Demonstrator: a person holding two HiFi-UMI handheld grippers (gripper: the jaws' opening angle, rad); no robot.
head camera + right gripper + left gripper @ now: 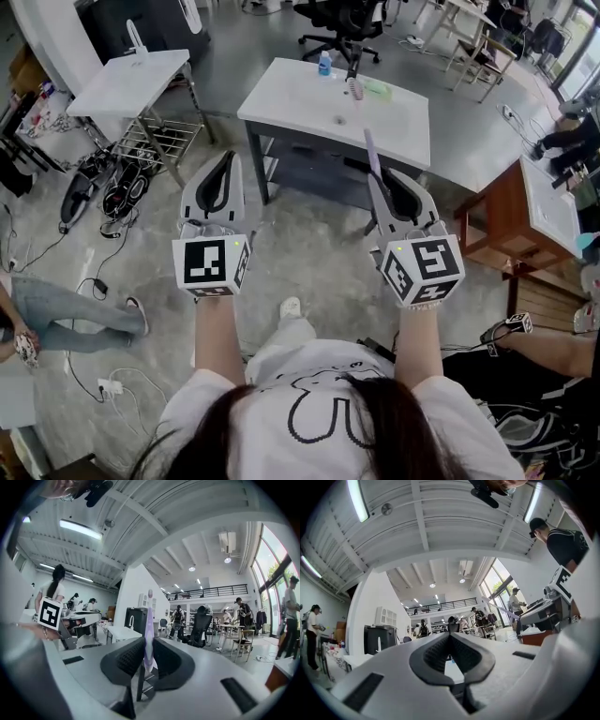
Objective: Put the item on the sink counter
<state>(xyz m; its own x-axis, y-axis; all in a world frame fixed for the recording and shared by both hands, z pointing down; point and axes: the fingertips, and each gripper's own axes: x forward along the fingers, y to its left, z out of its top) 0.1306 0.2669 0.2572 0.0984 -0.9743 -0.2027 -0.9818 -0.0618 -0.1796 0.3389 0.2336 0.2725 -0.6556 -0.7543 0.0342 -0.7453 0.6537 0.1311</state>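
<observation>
A purple toothbrush (369, 142) sticks forward from my right gripper (379, 184), whose jaws are shut on its handle; the brush head (354, 88) reaches over the white sink counter (300, 98). In the right gripper view the toothbrush (149, 625) stands upright between the dark pads of my right gripper (146, 654). My left gripper (226, 161) hovers at the same height to the left, short of the counter's near left corner. In the left gripper view my left gripper (450, 636) has its tips together with nothing between them.
On the counter's far side stand a blue bottle (324, 64) and a green item (377, 91). A second white table (131, 82) with a wire rack (155, 145) is at the left, a wooden table (502, 216) at the right. A person's legs (66, 314) and cables lie on the floor at the left.
</observation>
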